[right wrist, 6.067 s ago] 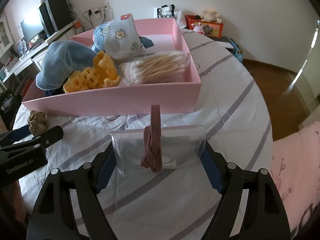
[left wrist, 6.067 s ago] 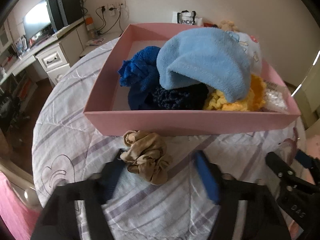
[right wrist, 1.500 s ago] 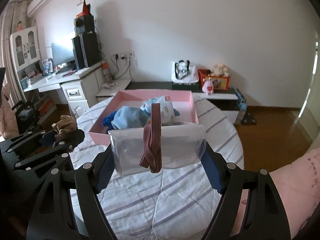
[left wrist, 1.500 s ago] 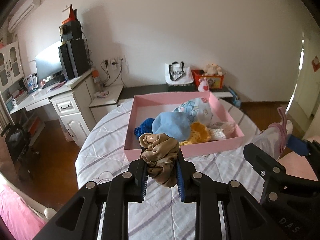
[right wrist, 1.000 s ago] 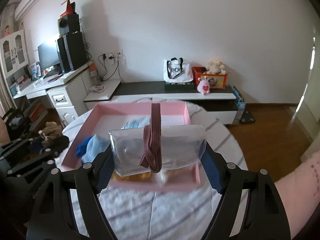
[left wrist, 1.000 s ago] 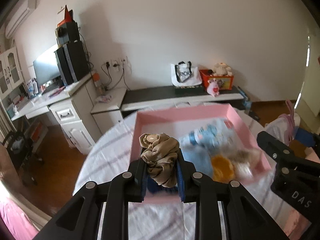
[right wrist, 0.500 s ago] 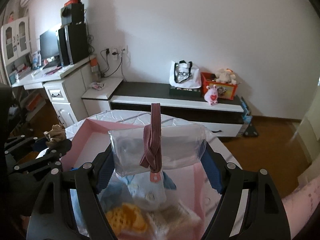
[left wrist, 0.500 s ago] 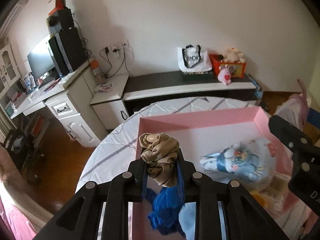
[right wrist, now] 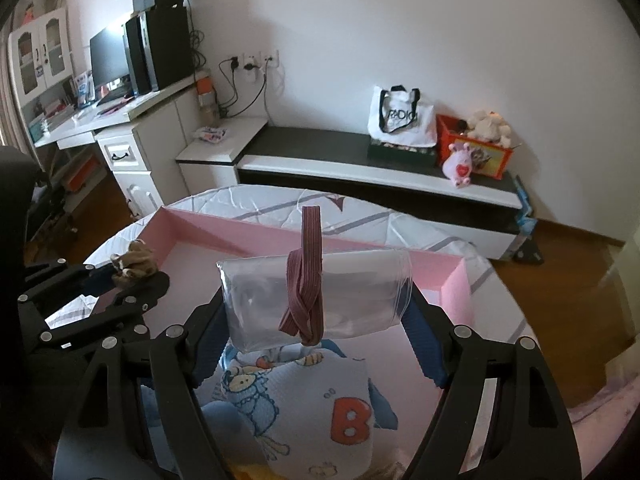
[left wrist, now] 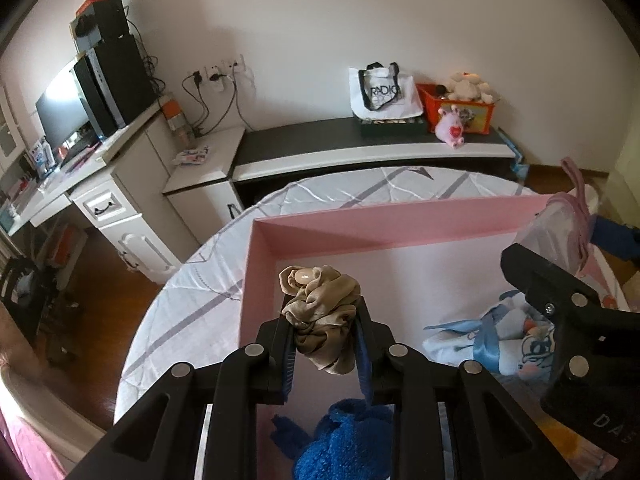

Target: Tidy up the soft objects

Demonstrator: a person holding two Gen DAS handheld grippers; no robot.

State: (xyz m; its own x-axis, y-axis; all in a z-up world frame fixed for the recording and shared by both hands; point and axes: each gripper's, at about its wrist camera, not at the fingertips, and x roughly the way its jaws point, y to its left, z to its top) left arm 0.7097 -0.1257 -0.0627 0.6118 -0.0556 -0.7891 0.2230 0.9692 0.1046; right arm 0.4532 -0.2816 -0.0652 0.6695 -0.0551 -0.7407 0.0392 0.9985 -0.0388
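Both loads hang over the pink box (left wrist: 400, 224): left gripper (left wrist: 324, 344) pinching the scrunchie (left wrist: 320, 312) (jaws just easing), right gripper (right wrist: 316, 320) clamping the plastic bag (right wrist: 352, 296); next, let go.

One pink box (left wrist: 360, 224) sits on the worktop. Two hand-held grippers: one beige scrunchie (left wrist: 322, 314), one clear pouch (right wrist: 316, 300). One blue fuzzy cloth (left wrist: 344, 444), one printed cloth (right wrist: 320, 412)

A plain white wall (left wrist: 320, 20) is seen behind a low bench with a dark top (left wrist: 360, 144), on which a white tote bag (left wrist: 382, 92) and an orange box of soft toys (left wrist: 460, 108) are set. At the left, a white desk (right wrist: 116, 136) is fitted with a monitor (right wrist: 106, 58) and black speakers (right wrist: 158, 46). Brown wooden flooring (right wrist: 568, 256) is lit by daylight.
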